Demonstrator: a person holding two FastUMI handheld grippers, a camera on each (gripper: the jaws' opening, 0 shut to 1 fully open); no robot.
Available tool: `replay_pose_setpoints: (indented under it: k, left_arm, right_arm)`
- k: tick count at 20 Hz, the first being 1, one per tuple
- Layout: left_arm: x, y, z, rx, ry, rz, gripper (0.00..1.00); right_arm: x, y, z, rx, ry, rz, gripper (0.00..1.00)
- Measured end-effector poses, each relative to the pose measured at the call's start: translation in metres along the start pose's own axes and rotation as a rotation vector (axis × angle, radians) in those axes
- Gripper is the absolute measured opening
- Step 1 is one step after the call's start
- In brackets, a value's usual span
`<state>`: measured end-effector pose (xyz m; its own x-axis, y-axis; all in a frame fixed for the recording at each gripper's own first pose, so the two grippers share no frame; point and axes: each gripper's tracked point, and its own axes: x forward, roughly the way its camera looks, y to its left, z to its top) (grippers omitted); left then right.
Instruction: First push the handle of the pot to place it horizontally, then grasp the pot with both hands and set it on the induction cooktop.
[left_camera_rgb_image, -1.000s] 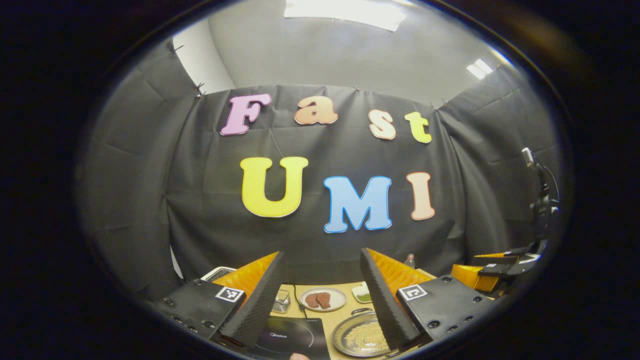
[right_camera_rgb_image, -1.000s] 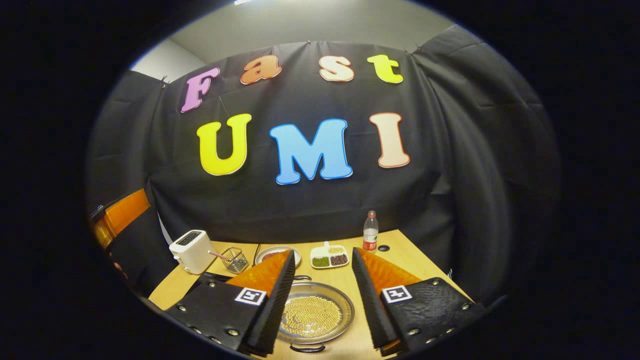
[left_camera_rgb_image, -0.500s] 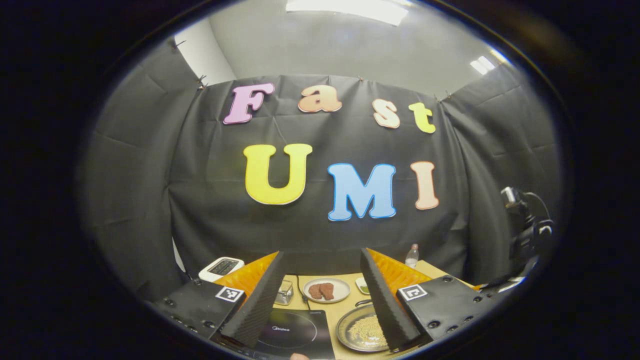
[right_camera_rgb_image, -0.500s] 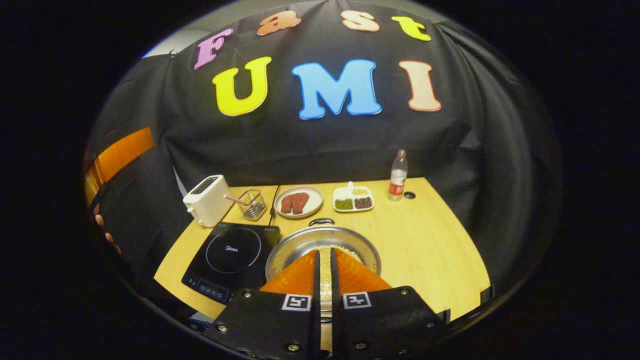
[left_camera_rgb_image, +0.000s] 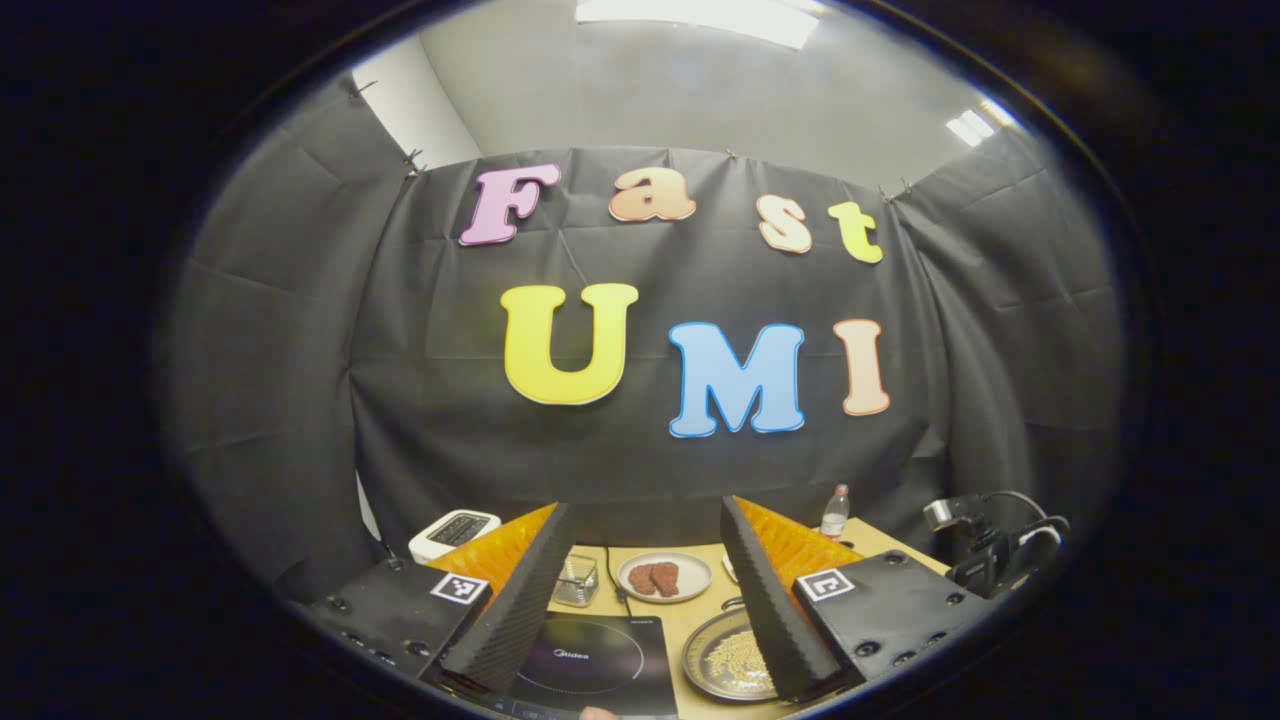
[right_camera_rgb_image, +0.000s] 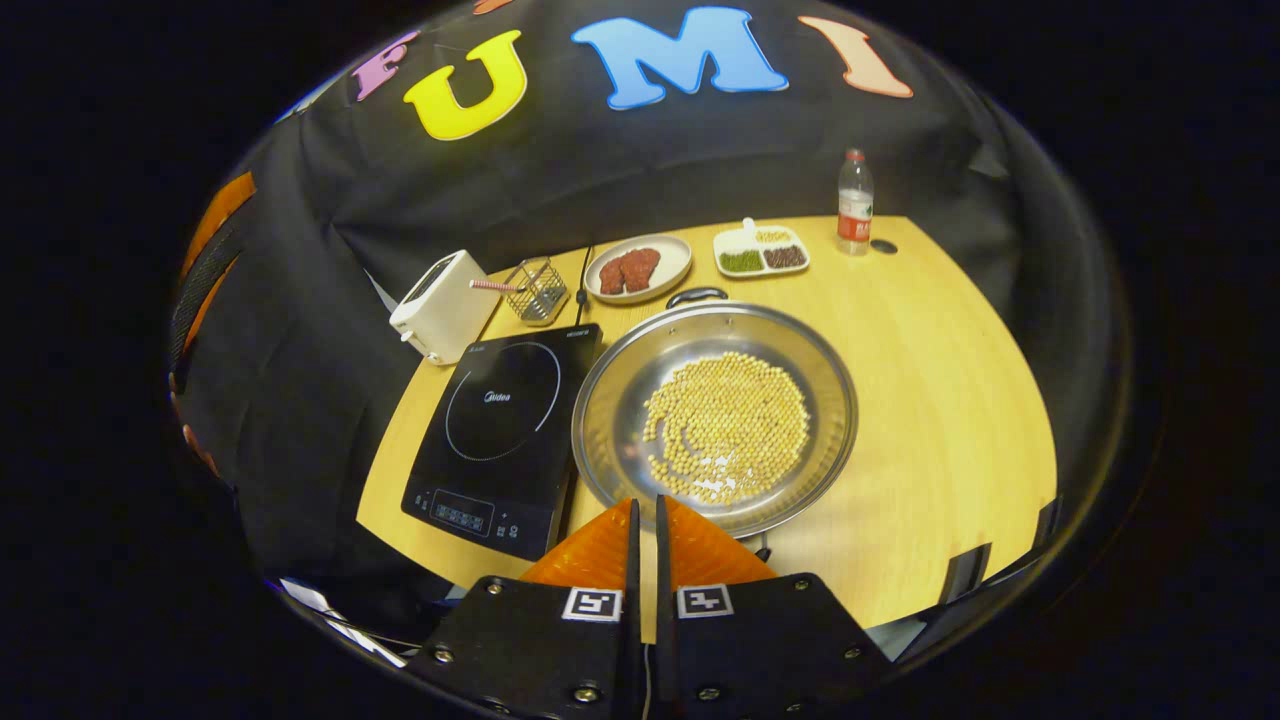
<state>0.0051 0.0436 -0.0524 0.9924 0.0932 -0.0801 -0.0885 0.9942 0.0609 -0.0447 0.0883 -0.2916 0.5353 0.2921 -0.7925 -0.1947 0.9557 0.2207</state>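
Note:
A wide shallow steel pot (right_camera_rgb_image: 715, 415) holding yellow beans sits on the wooden table (right_camera_rgb_image: 950, 400), right of the black induction cooktop (right_camera_rgb_image: 505, 420). One loop handle (right_camera_rgb_image: 697, 295) points to the far side; the near one is mostly hidden behind my fingers. My right gripper (right_camera_rgb_image: 645, 505) is shut with nothing between its fingers, its tips over the pot's near rim. In the left gripper view my left gripper (left_camera_rgb_image: 642, 510) stands open and held high, with the cooktop (left_camera_rgb_image: 590, 660) and pot (left_camera_rgb_image: 735, 655) low between its fingers. The right gripper (left_camera_rgb_image: 1000, 550) shows at far right there.
Along the table's back stand a white toaster (right_camera_rgb_image: 440, 305), a wire basket (right_camera_rgb_image: 540, 290), a plate of meat (right_camera_rgb_image: 637, 268), a divided dish (right_camera_rgb_image: 762, 255) and a water bottle (right_camera_rgb_image: 853, 200). The left gripper (right_camera_rgb_image: 215, 230) is at the left edge.
My right gripper shut and tipped downward, so the pot and cooktop now lie below it in full view. The left gripper drifted slightly and stayed open.

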Motion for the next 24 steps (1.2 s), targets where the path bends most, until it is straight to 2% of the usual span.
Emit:
replay_pose_setpoints:
  k: [6, 12, 16, 19, 24]
  left_arm:
    - [-0.006, 0.009, -0.005, 0.002, 0.017, 0.026, 0.98]
    - [-0.011, 0.013, -0.009, 0.019, 0.035, 0.039, 0.96]
    - [-0.015, 0.017, -0.012, 0.035, 0.045, 0.049, 0.96]
    - [-0.018, 0.019, -0.013, 0.040, 0.051, 0.055, 0.98]
    - [-0.017, 0.015, -0.015, 0.041, 0.059, 0.048, 0.96]
  right_arm:
    - [0.027, 0.001, -0.035, 0.031, 0.128, 0.016, 0.06]
    - [0.057, 0.002, -0.060, 0.084, 0.205, 0.029, 0.06]
    - [0.075, -0.006, -0.069, 0.088, 0.220, -0.006, 0.06]
    - [0.085, -0.006, -0.069, 0.156, 0.218, 0.010, 0.06]
    - [0.088, -0.015, -0.068, 0.171, 0.209, -0.010, 0.01]
